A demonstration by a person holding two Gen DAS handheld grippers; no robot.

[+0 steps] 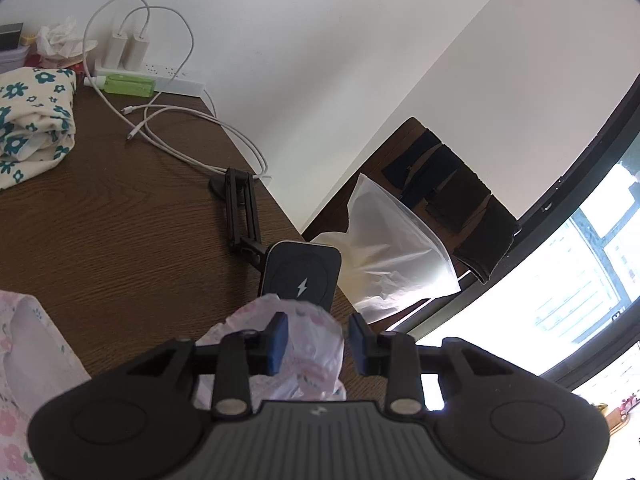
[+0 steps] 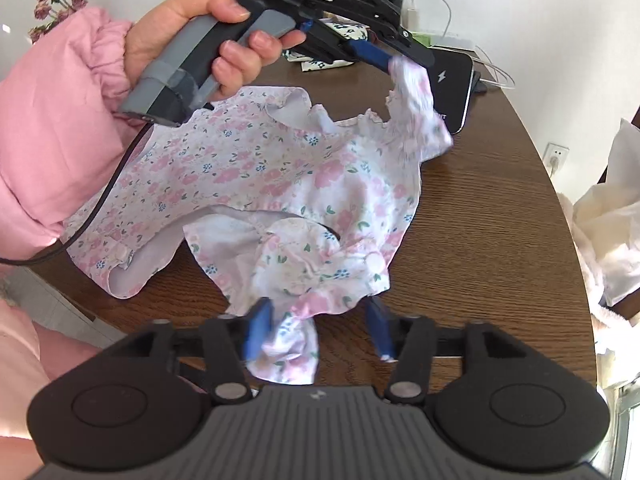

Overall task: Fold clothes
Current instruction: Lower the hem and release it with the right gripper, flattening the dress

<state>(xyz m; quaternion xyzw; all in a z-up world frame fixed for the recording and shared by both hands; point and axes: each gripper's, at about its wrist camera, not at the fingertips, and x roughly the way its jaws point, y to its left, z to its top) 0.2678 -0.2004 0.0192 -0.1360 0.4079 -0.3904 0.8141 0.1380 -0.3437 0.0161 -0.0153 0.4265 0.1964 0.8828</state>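
Observation:
A small white garment with pink flowers (image 2: 256, 168) lies spread on the round brown table (image 2: 480, 220). My left gripper (image 1: 318, 344) is open, with a frilled sleeve (image 1: 308, 344) of the garment lying between its blue pads. In the right wrist view the left gripper (image 2: 394, 60) hovers at the far sleeve, which hangs off its tip. My right gripper (image 2: 318, 334) is open, with a bunched frilled edge (image 2: 288, 352) of the garment between its fingers at the near side.
A folded cream cloth with teal flowers (image 1: 32, 120) lies at the far left. A black charging stand (image 1: 302, 272), white cables (image 1: 180, 128) and a power strip (image 1: 152, 76) sit near the wall. A clear plastic bag (image 1: 396, 248) lies on a chair beside the table.

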